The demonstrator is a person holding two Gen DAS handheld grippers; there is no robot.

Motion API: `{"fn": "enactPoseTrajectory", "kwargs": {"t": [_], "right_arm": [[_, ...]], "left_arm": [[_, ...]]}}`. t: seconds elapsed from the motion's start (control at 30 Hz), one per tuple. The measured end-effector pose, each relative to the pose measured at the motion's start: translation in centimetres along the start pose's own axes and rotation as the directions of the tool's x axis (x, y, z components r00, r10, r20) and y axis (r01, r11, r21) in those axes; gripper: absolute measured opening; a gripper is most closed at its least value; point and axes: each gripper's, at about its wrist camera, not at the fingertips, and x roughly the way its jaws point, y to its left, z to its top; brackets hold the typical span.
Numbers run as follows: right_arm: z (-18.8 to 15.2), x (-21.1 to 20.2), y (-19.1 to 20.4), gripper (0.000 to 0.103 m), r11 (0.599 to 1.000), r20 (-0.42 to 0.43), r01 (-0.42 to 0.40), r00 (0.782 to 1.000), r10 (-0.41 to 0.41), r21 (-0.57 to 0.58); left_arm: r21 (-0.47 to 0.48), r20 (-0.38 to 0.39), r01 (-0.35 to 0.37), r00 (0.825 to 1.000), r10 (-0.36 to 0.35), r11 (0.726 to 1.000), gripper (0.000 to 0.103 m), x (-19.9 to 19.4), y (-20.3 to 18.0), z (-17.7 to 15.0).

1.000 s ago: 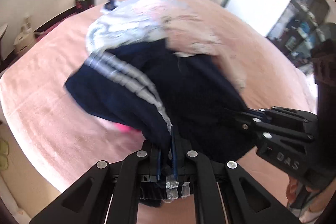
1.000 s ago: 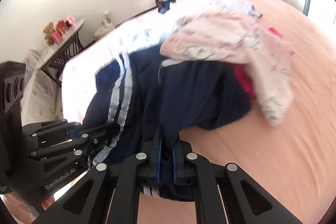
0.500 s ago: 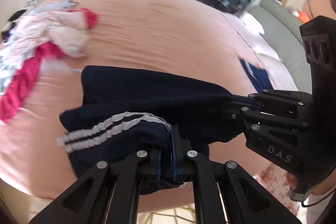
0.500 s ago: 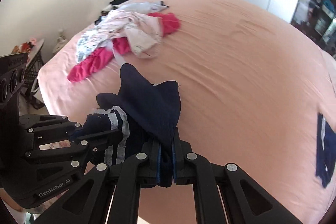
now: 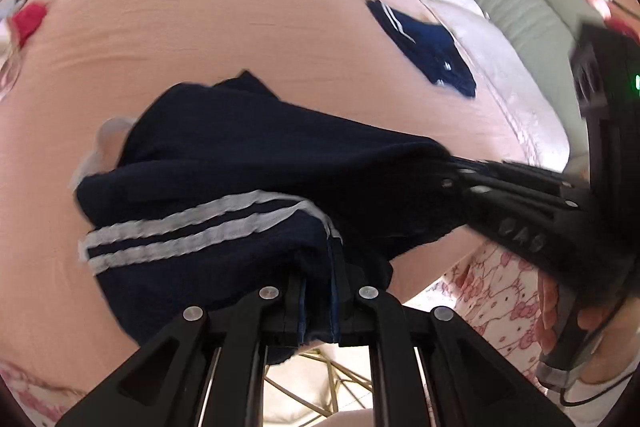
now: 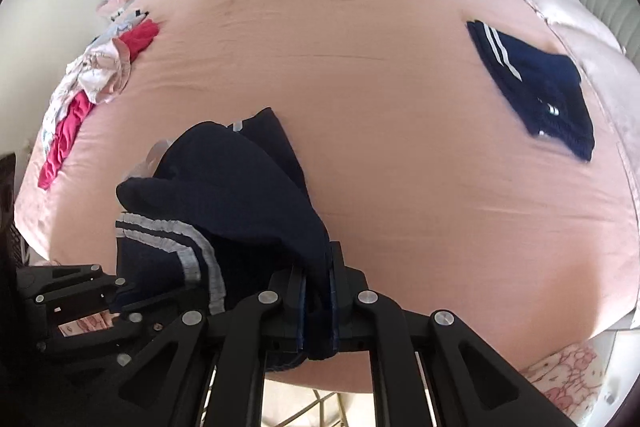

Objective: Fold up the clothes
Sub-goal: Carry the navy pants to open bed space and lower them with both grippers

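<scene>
Left wrist view, item one: dark navy knit garment with two white side stripes point(image 5: 248, 187), bunched, hanging in the lower centre of the frame above the near edge of the bed. Its upper edge runs from the left gripper point(image 5: 318, 291) at bottom centre across to the right gripper point(image 5: 452, 167) at centre right, so the long axis lies roughly left to right between the two, and the loose body sags away from both toward the middle of the frame. Jaws of the left gripper: pressed together on a fold of the navy cloth just below the striped band.

Right wrist view, same garment point(image 6: 224, 195): lower left of centre, draped forward from the right gripper point(image 6: 318, 299) at bottom centre. Jaws here are easing apart, with navy cloth between them and the pads touching it. The left gripper point(image 6: 120, 301) sits at lower left, just beside the striped hem. Both hands are equally close to the garment; neither has the advantage.

Item two: pink fitted bed sheet point(image 6: 380, 75), bare across the middle. Judged ready to receive the garment laid flat.

Item three: folded navy striped garment point(image 6: 536, 83), right of frame, well apart.

Item four: heap of pink, white and red unfolded clothes point(image 6: 92, 87), left edge.
</scene>
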Motion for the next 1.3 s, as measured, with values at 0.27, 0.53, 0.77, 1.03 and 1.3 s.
{"fn": "enactPoseTrajectory", "kwargs": {"t": [0.27,0.53,0.77,1.03,1.3], "right_arm": [[-0.7,-2.6,2.8,0.074,0.995,0.186,0.012,0.983,0.006,-0.098],[-4.3,4.4,11.2,0.073,0.934,-0.073,-0.104,0.994,0.084,-0.343],[-4.7,2.4,10.0,0.007,0.942,-0.018,-0.069,0.998,0.067,-0.328],[-3.0,-7.1,5.7,0.007,0.970,0.163,-0.082,0.979,0.121,-0.229],[1.4,-4.9,0.7,0.009,0.992,0.105,-0.120,0.987,0.124,-0.043]], "left_arm": [[-0.246,0.134,-0.042,0.988,0.077,0.968,0.067,-5.9,8.8,-2.1],[-0.216,-0.056,-0.157,0.987,0.149,0.964,0.067,-1.8,10.2,-3.8],[-0.119,-0.022,-0.114,0.993,0.112,0.986,0.019,-2.1,7.9,-4.8],[-0.042,0.243,0.017,0.970,-0.006,0.999,0.011,-12.9,5.0,-2.9],[0.066,0.235,-0.010,0.972,-0.005,0.998,0.011,-15.0,3.9,5.0]]}}
